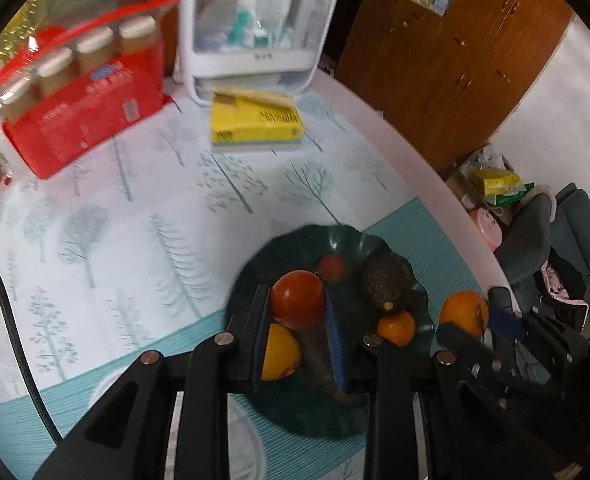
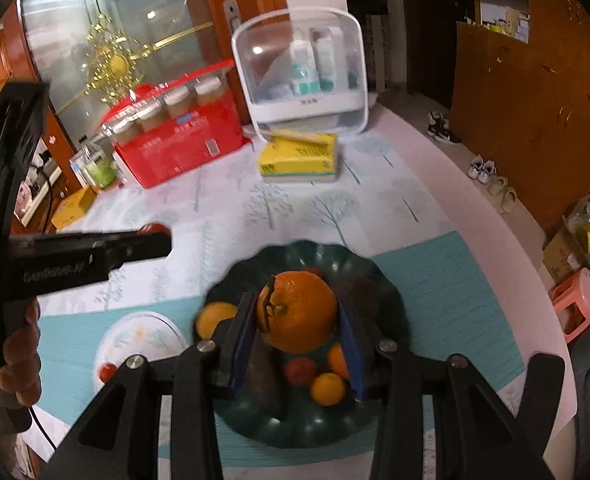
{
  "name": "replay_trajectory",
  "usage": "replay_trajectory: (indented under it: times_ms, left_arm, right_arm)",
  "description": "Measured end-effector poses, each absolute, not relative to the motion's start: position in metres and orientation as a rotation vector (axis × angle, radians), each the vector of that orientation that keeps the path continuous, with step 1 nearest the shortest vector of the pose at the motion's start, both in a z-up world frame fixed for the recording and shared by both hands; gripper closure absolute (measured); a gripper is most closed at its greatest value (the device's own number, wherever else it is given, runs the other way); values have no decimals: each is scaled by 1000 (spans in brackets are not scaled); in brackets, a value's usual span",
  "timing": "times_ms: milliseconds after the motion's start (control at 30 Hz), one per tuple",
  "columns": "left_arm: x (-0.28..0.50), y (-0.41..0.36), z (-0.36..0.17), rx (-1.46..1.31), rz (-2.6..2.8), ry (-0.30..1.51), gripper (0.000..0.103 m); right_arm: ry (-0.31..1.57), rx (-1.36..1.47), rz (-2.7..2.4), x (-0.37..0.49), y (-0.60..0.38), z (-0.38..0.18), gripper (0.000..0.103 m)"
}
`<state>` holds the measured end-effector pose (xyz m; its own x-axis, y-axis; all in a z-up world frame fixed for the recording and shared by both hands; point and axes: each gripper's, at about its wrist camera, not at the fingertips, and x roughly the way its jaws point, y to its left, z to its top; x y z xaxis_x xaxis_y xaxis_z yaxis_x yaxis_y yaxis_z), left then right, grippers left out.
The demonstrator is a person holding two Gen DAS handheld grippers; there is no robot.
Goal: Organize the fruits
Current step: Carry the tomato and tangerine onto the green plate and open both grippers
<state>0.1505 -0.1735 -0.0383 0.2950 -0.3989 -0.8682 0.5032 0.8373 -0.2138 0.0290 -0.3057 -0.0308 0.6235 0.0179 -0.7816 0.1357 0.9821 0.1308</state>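
Grippers (image 1: 297, 304) (image 2: 297, 312) angle down over bowl (image 2: 311, 428), clamping tomato (image 1: 297, 300) and orange (image 2: 299, 312).

A home dining area: tree-print tablecloth (image 1: 135, 220), wooden cabinet (image 1: 455, 60), shoes (image 2: 481, 170) on the floor.

Bowl (image 2: 379, 276): dark green. Surface (image 1: 135, 208): white cloth, grey-green tree print; teal ribbed mat (image 1: 427, 236). Box (image 1: 91, 120): red; carton (image 1: 255, 124): yellow.
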Motion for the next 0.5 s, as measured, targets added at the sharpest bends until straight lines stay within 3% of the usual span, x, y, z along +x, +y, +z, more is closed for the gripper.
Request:
replay_trajectory:
  times_ms: [500]
  left_arm:
    - [162,-242,-119,133,-528,1278,78]
  right_arm:
    - [1069,168,79,42,-331,-103,63]
